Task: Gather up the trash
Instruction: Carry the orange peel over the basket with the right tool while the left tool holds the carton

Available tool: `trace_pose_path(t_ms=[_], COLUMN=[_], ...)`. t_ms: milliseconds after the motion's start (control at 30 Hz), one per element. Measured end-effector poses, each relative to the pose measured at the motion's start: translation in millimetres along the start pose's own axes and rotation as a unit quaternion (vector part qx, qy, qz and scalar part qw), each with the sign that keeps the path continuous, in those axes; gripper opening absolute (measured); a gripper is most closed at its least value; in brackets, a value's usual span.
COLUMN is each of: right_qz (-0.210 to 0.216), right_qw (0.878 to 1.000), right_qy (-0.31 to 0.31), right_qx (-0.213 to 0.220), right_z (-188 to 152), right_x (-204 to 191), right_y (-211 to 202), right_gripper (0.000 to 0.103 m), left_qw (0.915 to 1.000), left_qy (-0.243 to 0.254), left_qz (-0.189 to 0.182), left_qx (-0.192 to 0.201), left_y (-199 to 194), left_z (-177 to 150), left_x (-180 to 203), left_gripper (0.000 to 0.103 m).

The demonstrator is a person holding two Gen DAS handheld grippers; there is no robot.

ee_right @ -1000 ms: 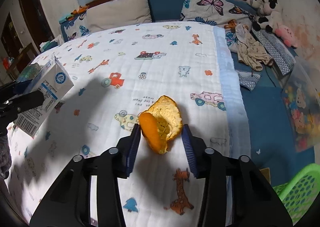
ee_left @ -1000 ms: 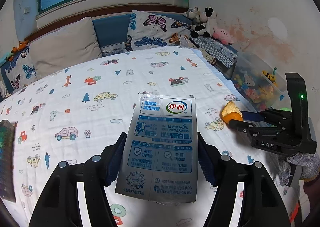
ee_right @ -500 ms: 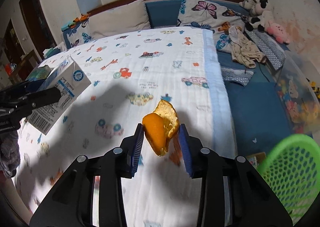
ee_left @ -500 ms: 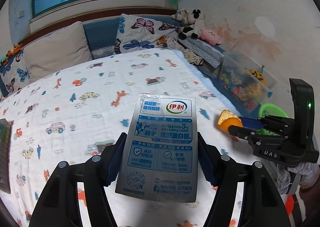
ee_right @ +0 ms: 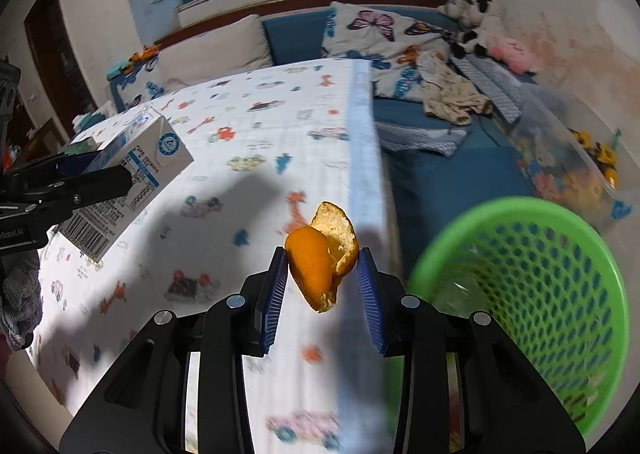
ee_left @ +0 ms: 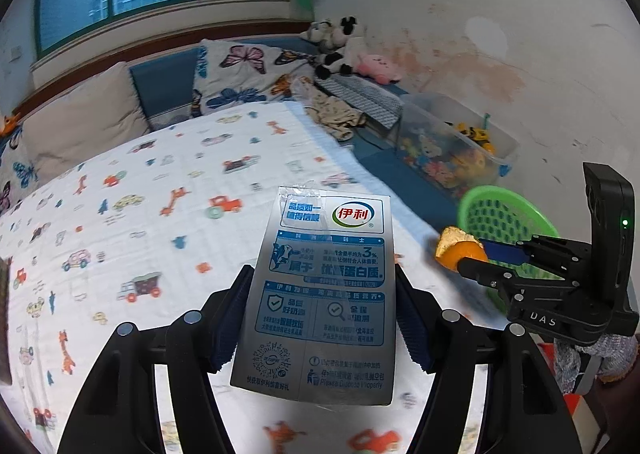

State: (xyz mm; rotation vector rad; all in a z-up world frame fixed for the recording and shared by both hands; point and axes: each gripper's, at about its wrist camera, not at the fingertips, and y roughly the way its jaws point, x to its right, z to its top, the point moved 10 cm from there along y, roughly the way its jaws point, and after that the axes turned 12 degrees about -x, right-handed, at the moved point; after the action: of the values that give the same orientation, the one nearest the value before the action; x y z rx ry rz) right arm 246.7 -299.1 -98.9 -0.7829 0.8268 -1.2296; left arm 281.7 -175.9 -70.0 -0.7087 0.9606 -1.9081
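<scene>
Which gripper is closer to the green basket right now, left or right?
Right. The right gripper, shut on the orange peel, sits just beside the green basket rim. The left gripper, holding the milk carton, is farther back over the bed.

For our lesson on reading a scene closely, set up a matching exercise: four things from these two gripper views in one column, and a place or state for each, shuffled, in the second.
Things:
1. milk carton
2. orange peel
3. green basket
4. pink plush toy

Places or states:
A. off the bed's edge, nothing gripping it
B. clamped in the left gripper
C. far corner, by the wall
D. pinched in the right gripper

Pairs: 1-B, 2-D, 3-A, 4-C
</scene>
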Motion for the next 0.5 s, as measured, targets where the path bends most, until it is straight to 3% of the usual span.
trace_pose_path(t_ms=[500], right_qz=[-0.084], right_qw=[0.99], right_qy=[0.114], right_qx=[-0.005], right_z=[-55.3], right_x=[140.8], right_y=[-35.7], right_gripper=[0.039], left_qw=[0.9971], left_qy=[0.061], left_qz=[-0.046], left_qx=[-0.006], left_y=[10.8], left_z=[10.0], left_x=[102.1], left_gripper=[0.064])
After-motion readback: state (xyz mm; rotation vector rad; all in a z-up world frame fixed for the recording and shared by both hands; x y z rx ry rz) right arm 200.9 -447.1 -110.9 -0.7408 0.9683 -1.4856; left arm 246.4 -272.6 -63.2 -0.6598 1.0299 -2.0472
